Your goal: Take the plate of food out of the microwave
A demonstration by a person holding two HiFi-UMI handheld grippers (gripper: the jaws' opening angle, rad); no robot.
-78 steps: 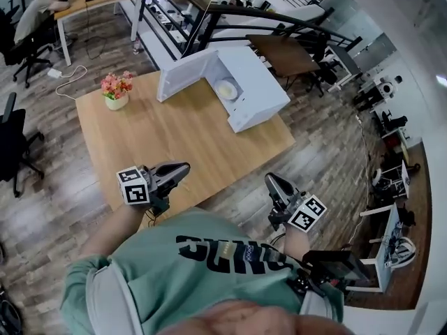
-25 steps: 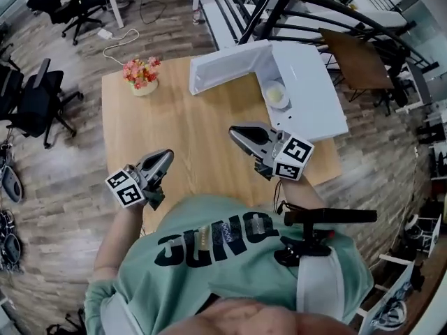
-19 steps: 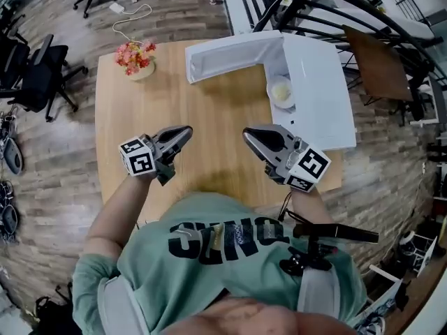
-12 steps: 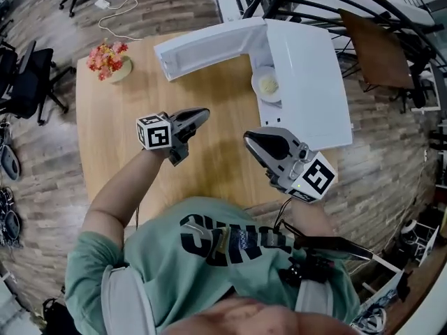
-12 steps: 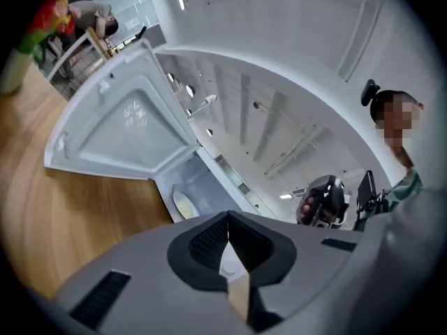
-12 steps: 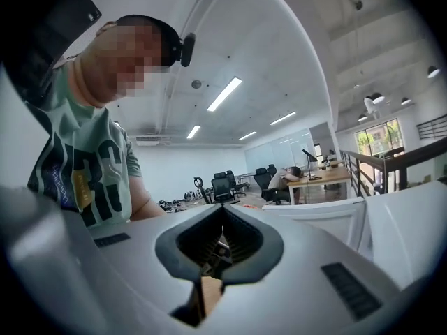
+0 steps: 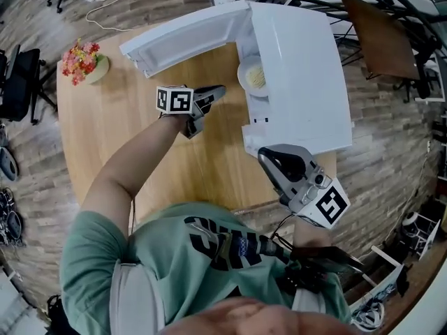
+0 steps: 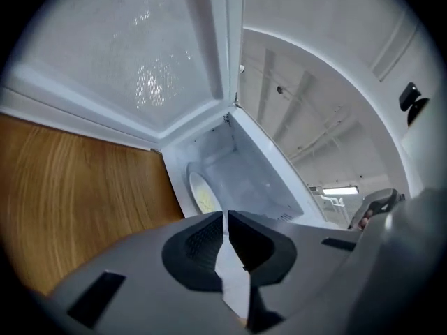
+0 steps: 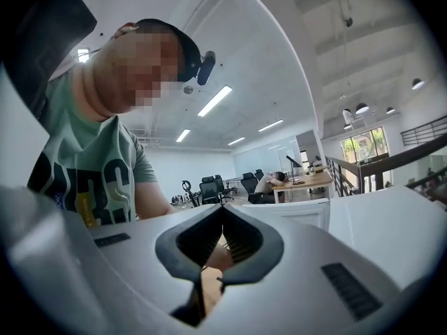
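Observation:
The white microwave (image 7: 297, 61) stands on the wooden table (image 7: 112, 131) with its door (image 7: 183, 37) swung open to the left. A plate of pale food (image 7: 253, 75) lies just inside the mouth. My left gripper (image 7: 218, 89) is shut and empty, its tips a short way in front of the plate. In the left gripper view the plate (image 8: 201, 194) shows in the cavity just beyond the left gripper (image 8: 225, 216). My right gripper (image 7: 264, 153) is shut with nothing in it, by the microwave's near corner. In its own view the right gripper (image 9: 222, 208) faces the person.
A pot of pink flowers (image 7: 82, 60) stands at the table's far left corner. The open door (image 8: 133, 61) walls off the left of the cavity. Office chairs (image 7: 17, 75) stand on the floor at left; a black railing and a brown table (image 7: 380, 33) lie behind the microwave.
My left gripper has travelled from the table's near edge up to the microwave's mouth. The right gripper has drifted back and right to the microwave's near corner. Both stayed shut.

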